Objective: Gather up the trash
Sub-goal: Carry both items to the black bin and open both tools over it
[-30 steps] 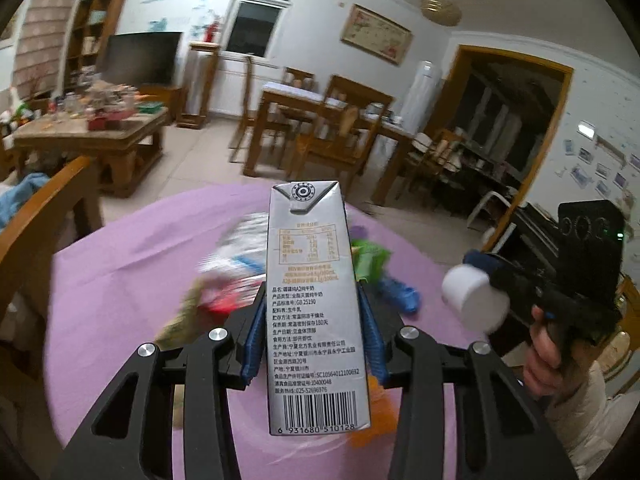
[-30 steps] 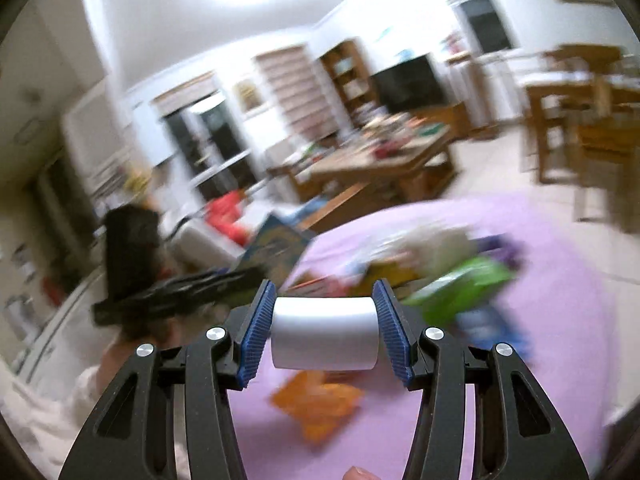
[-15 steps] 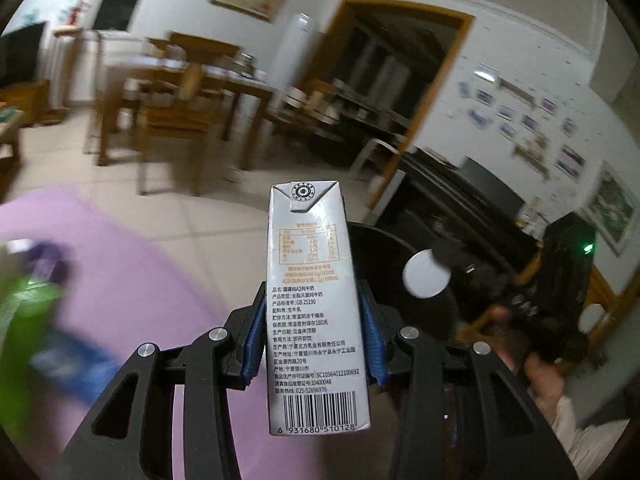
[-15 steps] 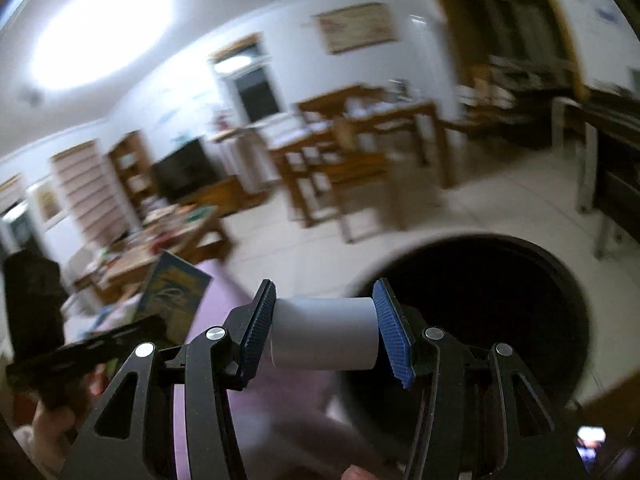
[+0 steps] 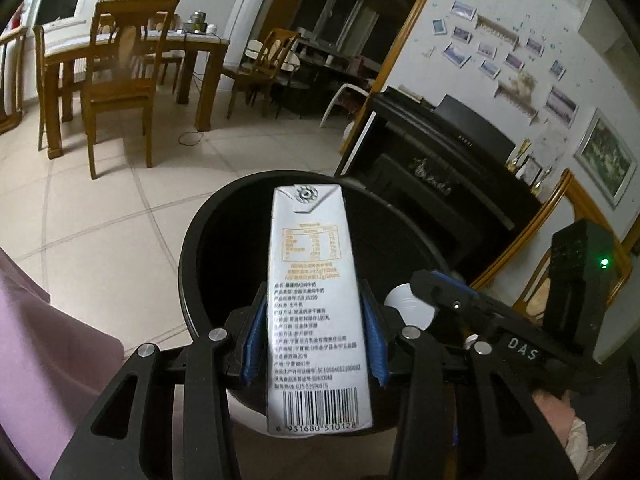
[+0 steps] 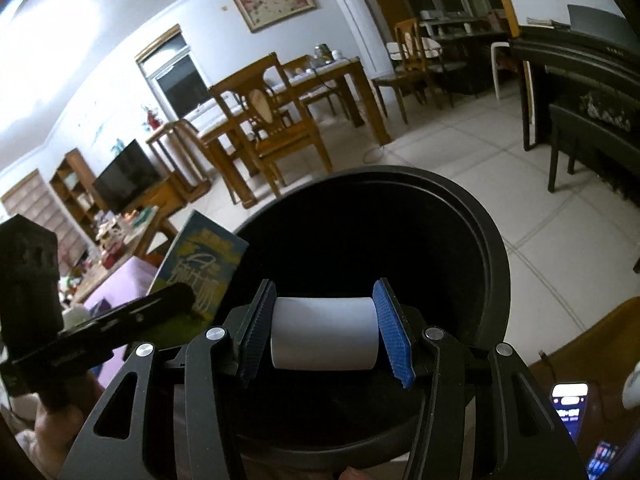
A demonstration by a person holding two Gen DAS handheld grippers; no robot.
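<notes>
A grey-white milk carton (image 5: 316,280) with a barcode stands upright between the blue pads of my left gripper (image 5: 314,320), which is shut on it. It hangs over the mouth of a round black bin (image 5: 192,248). My right gripper (image 6: 326,320) is shut on a short white cylinder (image 6: 324,332) lying crosswise, also above the black bin (image 6: 492,248). In the left wrist view the right gripper (image 5: 428,300) shows at the right with the white cylinder's (image 5: 410,306) round end. In the right wrist view the carton (image 6: 204,268) in the left gripper shows at the left.
The bin stands on a pale tiled floor (image 5: 100,232). The purple-clothed table's edge (image 5: 40,340) is at the left. A wooden dining table with chairs (image 5: 116,80) stands beyond, and a black piano (image 5: 440,168) to the right. A lit phone (image 6: 568,404) lies at the lower right.
Both grippers have swung away from the purple table with its litter and now hang over the black bin. Each keeps its grip, on the carton and on the white cylinder.
</notes>
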